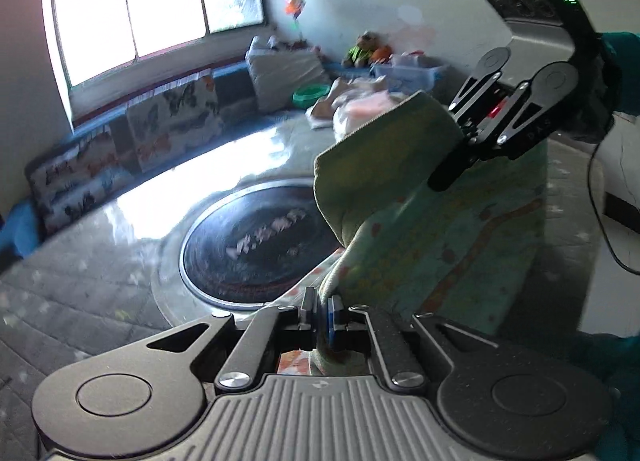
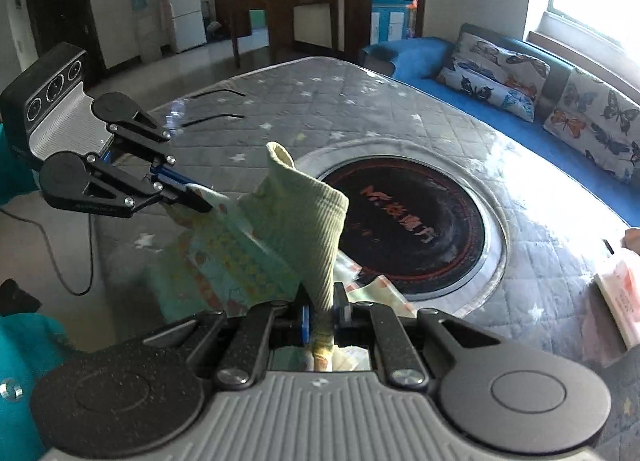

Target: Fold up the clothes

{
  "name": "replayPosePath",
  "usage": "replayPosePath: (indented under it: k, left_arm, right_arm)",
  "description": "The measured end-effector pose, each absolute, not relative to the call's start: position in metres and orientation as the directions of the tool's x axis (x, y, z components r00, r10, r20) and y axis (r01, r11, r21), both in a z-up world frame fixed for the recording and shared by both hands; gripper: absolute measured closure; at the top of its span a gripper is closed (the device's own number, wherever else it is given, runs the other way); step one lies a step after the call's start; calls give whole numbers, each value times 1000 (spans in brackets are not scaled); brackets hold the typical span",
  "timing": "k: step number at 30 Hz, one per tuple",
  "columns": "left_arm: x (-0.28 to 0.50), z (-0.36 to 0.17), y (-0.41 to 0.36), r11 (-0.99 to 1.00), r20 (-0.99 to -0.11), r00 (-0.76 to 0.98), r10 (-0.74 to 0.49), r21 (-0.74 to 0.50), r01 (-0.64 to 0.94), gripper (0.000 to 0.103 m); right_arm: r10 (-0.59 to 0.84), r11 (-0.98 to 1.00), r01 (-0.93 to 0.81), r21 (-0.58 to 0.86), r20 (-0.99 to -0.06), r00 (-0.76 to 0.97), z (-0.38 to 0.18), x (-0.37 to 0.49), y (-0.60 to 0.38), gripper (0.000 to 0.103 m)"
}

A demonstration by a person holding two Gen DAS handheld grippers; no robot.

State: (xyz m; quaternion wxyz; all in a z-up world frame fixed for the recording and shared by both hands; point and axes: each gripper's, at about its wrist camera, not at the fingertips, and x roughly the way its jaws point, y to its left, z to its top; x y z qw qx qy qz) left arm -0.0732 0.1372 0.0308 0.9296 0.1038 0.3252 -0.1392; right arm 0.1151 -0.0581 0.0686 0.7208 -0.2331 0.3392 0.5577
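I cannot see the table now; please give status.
Left gripper, right gripper: both shut on green garment, lifted. Round black cooktop beneath it. Nothing blocking.

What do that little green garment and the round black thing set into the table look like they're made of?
The garment looks like soft printed knit, perhaps cotton; its plain green cuff shows fine ribbing. The round black disc looks like glossy glass or ceramic, since it mirrors the window light, with a shiny metal-looking rim. The table cover around it looks like quilted grey fabric with stitched diamonds.
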Motion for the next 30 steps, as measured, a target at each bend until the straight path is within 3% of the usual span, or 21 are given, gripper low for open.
replayPosePath:
  k: [16,20,24,30]
  left_arm:
    - [-17,7,168,972,-683,707,-182,-18,234,97]
    - [-1,3,176,979,-694,698,-175,-49,197,95]
    - [10,-1,182,983,-708,685,-170,-75,166,90]
    - [20,-2,193,987,-715,681,-157,-91,133,70]
  right_arm:
    - [639,389,-918,80,-741,207,11,169,-28,93]
    - [631,459,-886,67,-727,272,4,178,-30,78]
    - [620,504,-861,67,-722,307,0,183,-31,71]
    - [583,556,-831,6,-715,385,0,182,-36,66]
